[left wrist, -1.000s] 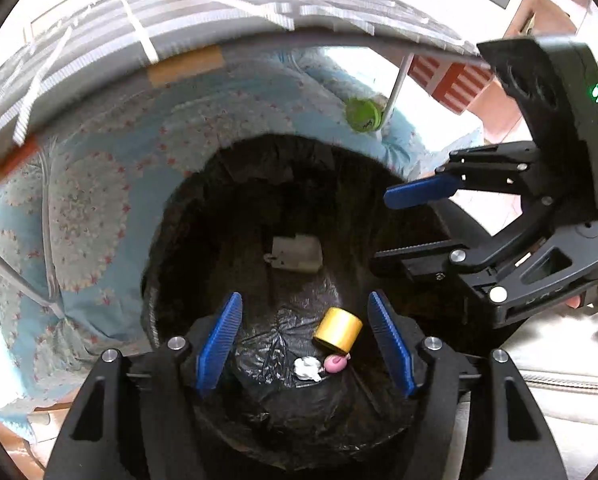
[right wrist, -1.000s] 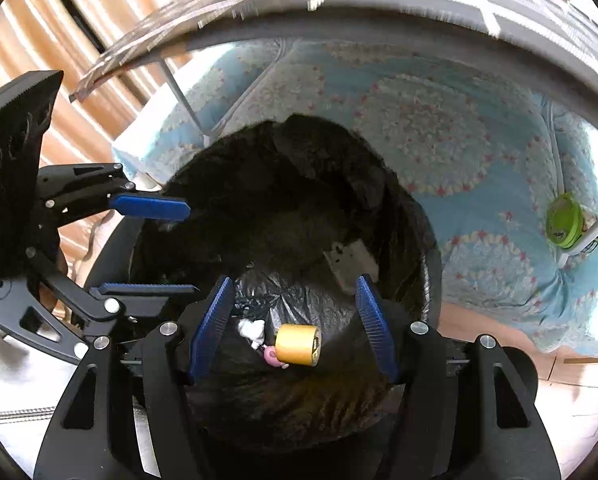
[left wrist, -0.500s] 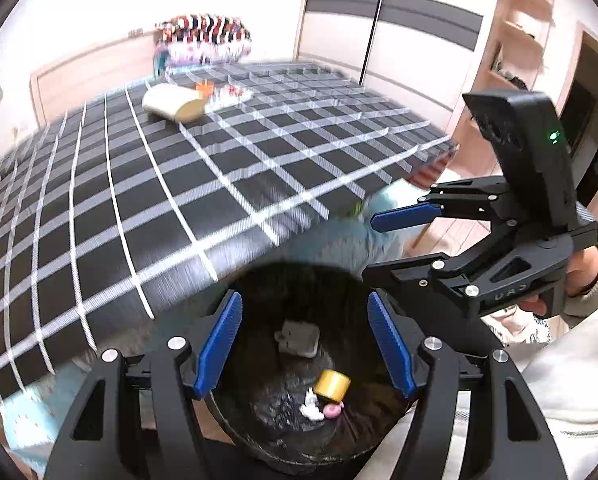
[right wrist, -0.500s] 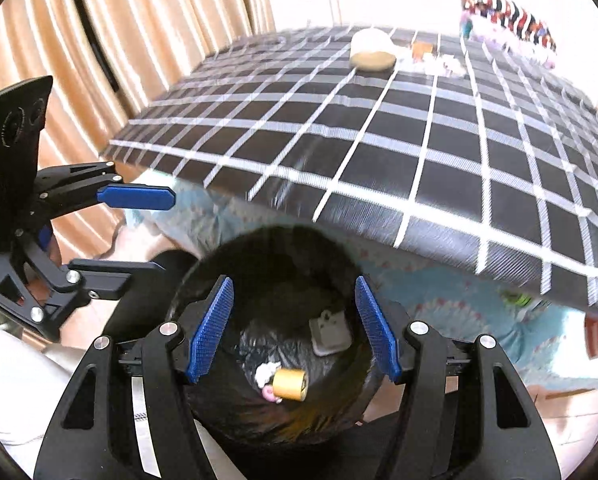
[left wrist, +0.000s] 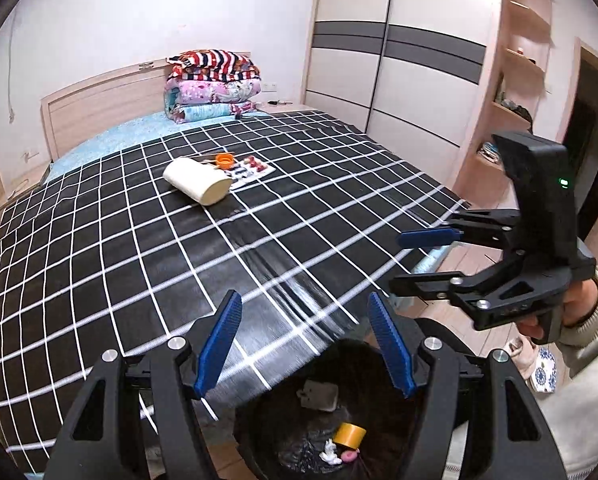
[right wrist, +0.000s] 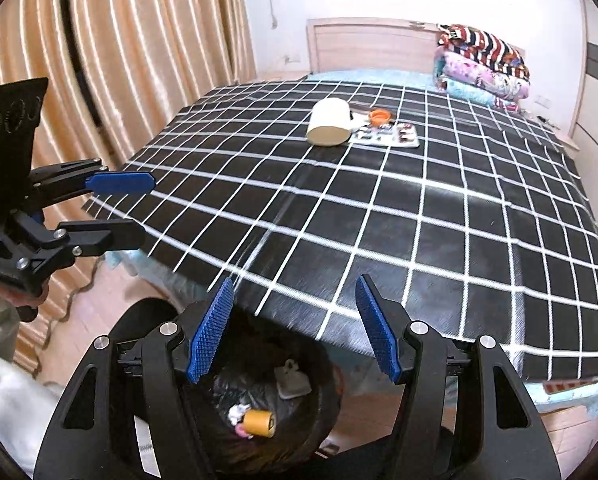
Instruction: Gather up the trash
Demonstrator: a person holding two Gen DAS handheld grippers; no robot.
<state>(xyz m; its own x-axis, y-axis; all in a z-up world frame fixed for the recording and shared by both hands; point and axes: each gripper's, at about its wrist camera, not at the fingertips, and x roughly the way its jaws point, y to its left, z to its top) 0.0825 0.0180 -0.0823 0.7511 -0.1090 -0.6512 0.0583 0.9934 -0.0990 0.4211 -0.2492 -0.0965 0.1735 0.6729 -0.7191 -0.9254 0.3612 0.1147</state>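
A black-lined trash bin (left wrist: 259, 420) (right wrist: 331, 392) stands at the foot of the bed, holding a yellow tape roll (left wrist: 349, 435) (right wrist: 259, 423), a grey flat piece (left wrist: 319, 395) (right wrist: 293, 384) and small white and pink scraps. My left gripper (left wrist: 305, 344) hangs open and empty above the bin; it also shows in the right wrist view (right wrist: 123, 208). My right gripper (right wrist: 293, 326) is open and empty too, seen from the left wrist as well (left wrist: 411, 258). Far up the bed lie a cream paper roll (left wrist: 197, 180) (right wrist: 329, 123), an orange cap (left wrist: 223, 160) (right wrist: 378, 115) and a sheet with small items (left wrist: 251, 169) (right wrist: 387, 134).
The bed carries a black cover with a white grid (left wrist: 179, 248) (right wrist: 419, 208). Folded blankets (left wrist: 213, 84) (right wrist: 483, 68) are stacked at the headboard. A wardrobe (left wrist: 399, 60) stands right of the bed, curtains (right wrist: 119, 40) on the other side. A person's hand (left wrist: 575, 304) holds the right gripper.
Both grippers have risen and tilted up from inside the bin's mouth; the bed top now fills the views and the bin sits low. The jaws stayed open and empty.
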